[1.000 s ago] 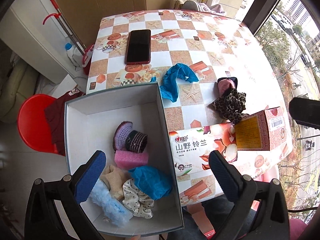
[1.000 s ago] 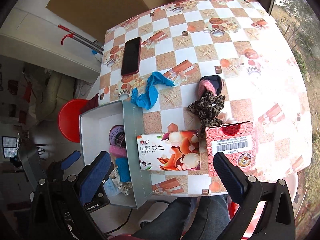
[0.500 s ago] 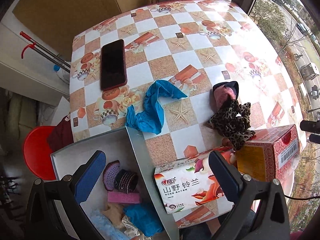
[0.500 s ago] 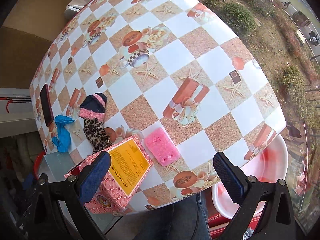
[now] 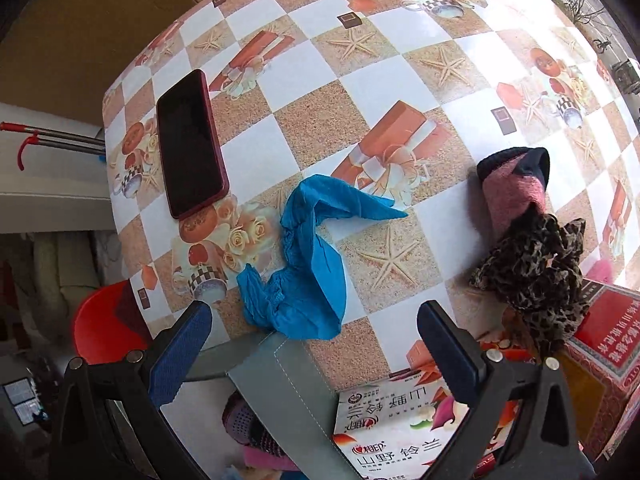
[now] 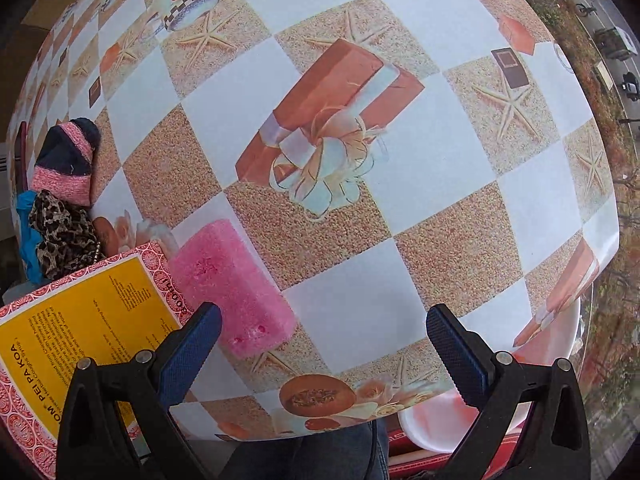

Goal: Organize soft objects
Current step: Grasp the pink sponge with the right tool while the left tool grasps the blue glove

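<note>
Jaws on the left gripper (image 5: 314, 348) are standing spread, hovering above the crumpled blue cloth (image 5: 304, 264) lying just beyond the gray storage box (image 5: 292, 384); closing on its bunched middle should work best. The phone (image 5: 188, 144) is lying nearby. Rightward, the right gripper (image 6: 322, 340) is also gaping, with the pink sponge (image 6: 234, 288) touching the red carton (image 6: 80, 320), which is crowding 1 side.

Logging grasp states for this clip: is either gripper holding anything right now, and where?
Nothing is held. The left gripper is open above the blue cloth; the right gripper is open beside the pink sponge.
</note>
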`<action>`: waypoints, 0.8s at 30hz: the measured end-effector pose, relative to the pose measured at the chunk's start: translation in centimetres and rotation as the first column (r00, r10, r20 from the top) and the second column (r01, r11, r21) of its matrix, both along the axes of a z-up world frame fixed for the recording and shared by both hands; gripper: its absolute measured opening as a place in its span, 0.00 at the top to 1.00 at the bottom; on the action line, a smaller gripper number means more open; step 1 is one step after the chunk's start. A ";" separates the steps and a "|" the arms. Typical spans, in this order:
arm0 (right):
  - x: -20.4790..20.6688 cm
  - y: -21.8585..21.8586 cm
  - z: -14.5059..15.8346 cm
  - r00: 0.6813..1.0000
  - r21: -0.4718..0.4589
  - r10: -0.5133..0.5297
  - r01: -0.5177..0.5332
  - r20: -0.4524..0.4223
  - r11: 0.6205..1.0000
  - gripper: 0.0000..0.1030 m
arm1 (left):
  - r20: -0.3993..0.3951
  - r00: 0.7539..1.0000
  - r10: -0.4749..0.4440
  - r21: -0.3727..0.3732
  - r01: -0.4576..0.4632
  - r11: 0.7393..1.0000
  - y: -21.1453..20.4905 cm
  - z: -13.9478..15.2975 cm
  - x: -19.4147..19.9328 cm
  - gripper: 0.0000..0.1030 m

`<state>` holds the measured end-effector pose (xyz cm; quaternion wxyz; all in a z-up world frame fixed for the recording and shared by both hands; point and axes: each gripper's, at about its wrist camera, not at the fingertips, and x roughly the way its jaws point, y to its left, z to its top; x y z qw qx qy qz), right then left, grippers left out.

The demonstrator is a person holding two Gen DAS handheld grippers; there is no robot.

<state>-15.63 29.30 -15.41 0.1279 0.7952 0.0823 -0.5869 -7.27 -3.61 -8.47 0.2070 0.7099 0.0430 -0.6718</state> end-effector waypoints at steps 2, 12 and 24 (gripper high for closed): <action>0.0 0.0 -0.3 1.000 -0.010 0.004 -0.004 0.000 1.000 0.00 | 0.022 1.000 0.002 0.016 -0.003 1.000 -0.6 -1.3 -0.9 0.00; -3.6 0.6 1.4 0.985 0.096 0.088 -0.075 -0.145 0.993 0.00 | 0.107 0.991 0.077 0.070 -0.085 0.994 -2.9 -5.7 -2.0 0.00; -3.1 -1.6 0.7 0.969 0.041 0.203 -0.199 -0.143 0.979 0.00 | 0.081 0.989 0.124 0.128 -0.133 0.983 -2.5 -7.4 -2.9 0.00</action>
